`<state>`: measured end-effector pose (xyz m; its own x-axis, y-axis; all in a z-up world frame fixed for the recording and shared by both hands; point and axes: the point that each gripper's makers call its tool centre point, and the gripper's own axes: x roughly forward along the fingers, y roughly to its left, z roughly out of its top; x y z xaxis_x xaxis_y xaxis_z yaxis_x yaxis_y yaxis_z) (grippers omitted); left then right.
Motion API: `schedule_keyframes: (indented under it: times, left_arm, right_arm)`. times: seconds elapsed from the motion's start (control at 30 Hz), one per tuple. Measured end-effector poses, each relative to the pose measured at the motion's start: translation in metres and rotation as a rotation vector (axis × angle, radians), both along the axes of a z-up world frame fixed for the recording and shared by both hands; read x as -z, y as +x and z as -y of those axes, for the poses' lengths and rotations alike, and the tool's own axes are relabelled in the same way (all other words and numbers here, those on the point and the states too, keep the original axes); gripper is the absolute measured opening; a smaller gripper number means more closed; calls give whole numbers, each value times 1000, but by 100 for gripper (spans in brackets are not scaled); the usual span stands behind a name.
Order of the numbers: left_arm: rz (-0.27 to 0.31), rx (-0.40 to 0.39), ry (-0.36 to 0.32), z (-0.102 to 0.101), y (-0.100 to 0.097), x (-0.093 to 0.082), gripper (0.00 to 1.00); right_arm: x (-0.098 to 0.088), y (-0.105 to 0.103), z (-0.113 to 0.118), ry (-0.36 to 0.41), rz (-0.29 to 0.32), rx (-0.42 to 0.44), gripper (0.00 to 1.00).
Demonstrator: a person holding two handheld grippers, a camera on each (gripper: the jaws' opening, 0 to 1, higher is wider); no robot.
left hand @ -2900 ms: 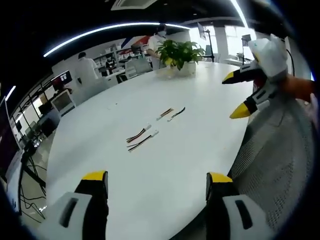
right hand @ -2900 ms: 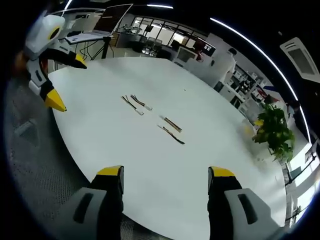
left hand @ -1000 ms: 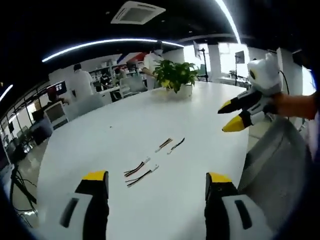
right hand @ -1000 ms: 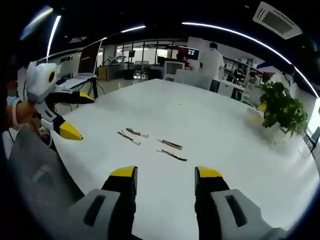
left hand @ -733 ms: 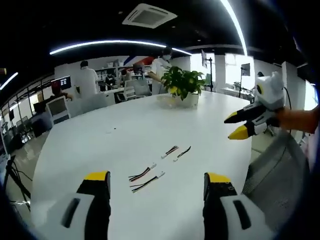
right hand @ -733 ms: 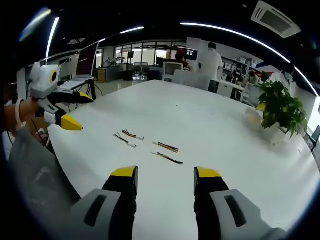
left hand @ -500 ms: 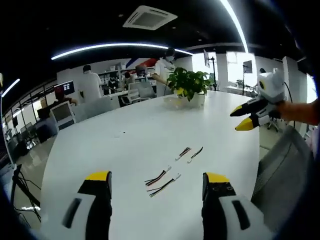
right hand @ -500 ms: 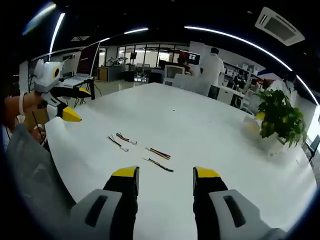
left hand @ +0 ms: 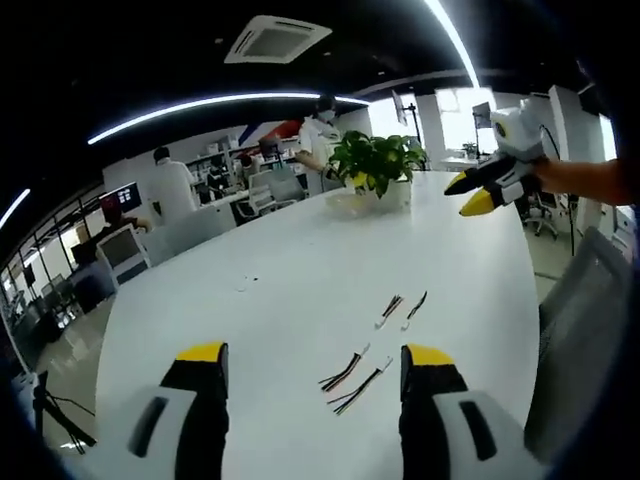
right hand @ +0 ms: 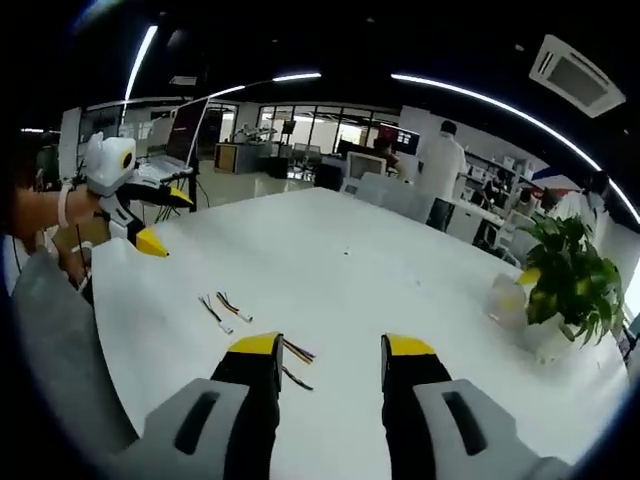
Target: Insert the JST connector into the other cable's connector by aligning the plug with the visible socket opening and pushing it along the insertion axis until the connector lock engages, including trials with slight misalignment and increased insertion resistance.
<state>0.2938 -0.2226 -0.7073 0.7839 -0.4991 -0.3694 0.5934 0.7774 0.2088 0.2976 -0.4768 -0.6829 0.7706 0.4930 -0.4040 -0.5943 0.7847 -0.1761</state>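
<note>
**Both claws released and raised above the surface, cables lying loose**

Left gripper view: left claw at the bottom, yellow-tipped jaws spread apart with nothing between them, held above the white surface. Four short cables lie on it in two pairs. Near pair sits just ahead of the claw, between the jaw tips: multicoloured wires with small white connector ends, the two lying side by side, close but apart. Far pair is a bit beyond and to the right, one with a white connector, one darker. Pairs are near each other, not touching. Connectors are too small to tell plug from socket.

Right claw comes in at upper right, held by a hand, above the far side of the surface, well away from the cables. Its yellow tips are parted, nothing gripped.

Right gripper view: right claw at the bottom, jaws apart and empty. One cable pair lies left of the jaws on the surface; the other pair is partly hidden behind the left jaw tip, wire ends showing between the jaws. Left claw appears at the left edge, above the rim of the surface, tips parted, empty.

Potted plant sits on the far end of the surface, also seen at right. People in white stand among desks in the background. Grey mesh chair back at the right edge.
</note>
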Motion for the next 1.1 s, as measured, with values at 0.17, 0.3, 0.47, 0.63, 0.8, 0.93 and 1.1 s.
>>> schedule_keyframes:
  times: [0.17,0.3,0.47,0.63,0.8,0.93,1.1]
  left_arm:
    - [-14,12,-61,2,12,0,66]
    - [-17,-2,-88,-2,22,0,66]
    - [-27,5,-71,-3,32,8,66]
    - [-75,-19,-184,-2,44,12,65]
    - [-64,-15,-138,-2,53,19,65]
    - [-72,2,-113,3,57,27,64]
    - [-86,16,-159,10,57,27,61]
  right_arm:
    - [8,12,-4,21,-24,-56,37]
    - [19,12,-16,26,-51,-123,37]
    - [31,15,-25,11,-68,-177,36]
    - [35,20,-35,29,-75,-240,32]
    - [39,27,-45,36,-72,-305,32]
    - [44,29,-54,12,-69,-368,31]
    - [43,30,-64,29,-82,-409,31]
